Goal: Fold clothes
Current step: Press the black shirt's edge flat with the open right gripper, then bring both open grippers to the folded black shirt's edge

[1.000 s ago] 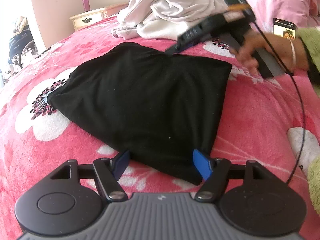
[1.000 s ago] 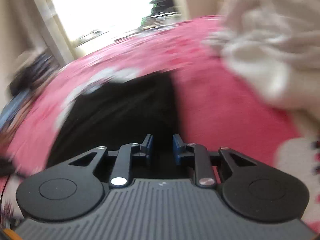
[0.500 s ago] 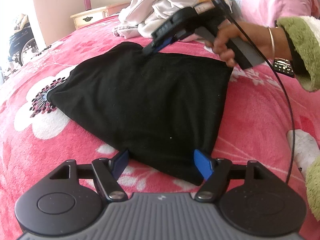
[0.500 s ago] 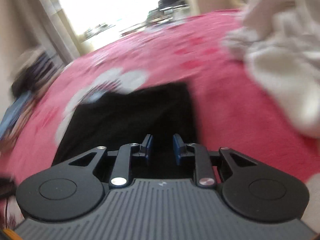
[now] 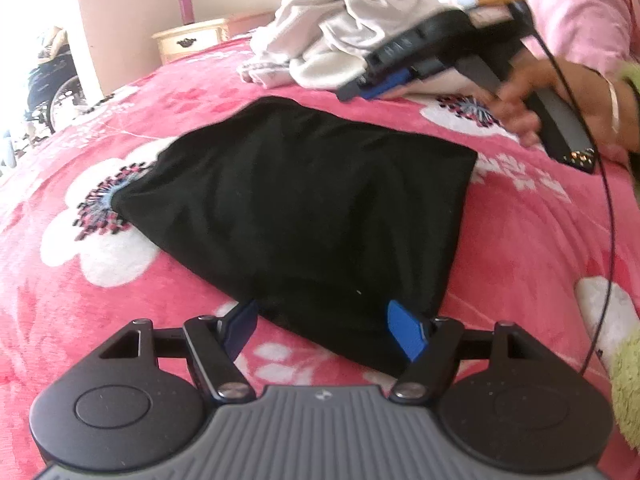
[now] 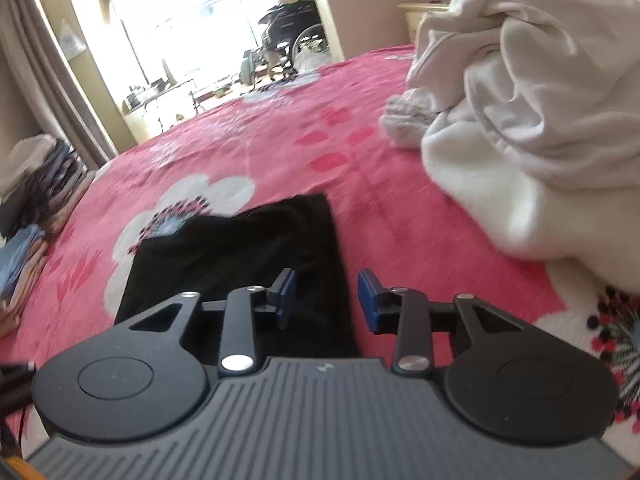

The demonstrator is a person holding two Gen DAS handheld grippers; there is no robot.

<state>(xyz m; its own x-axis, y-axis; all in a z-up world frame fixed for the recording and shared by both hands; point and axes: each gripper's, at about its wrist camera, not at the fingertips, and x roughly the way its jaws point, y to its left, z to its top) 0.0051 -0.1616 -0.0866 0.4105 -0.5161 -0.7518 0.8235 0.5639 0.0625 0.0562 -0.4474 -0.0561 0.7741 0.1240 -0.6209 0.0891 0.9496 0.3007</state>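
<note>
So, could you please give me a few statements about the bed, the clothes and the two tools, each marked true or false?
1. The black garment lies folded on the pink floral bedspread. True.
2. The right tool is clamped on the black garment. False: its jaws have just been opening and grip nothing, hanging over the garment's edge.
3. A heap of white clothes sits beyond the black garment. True.
4. The left tool is shut. False: its jaws stand wide apart at the garment's near edge.
5. The white clothes are neatly folded. False: they lie crumpled in a heap.
</note>
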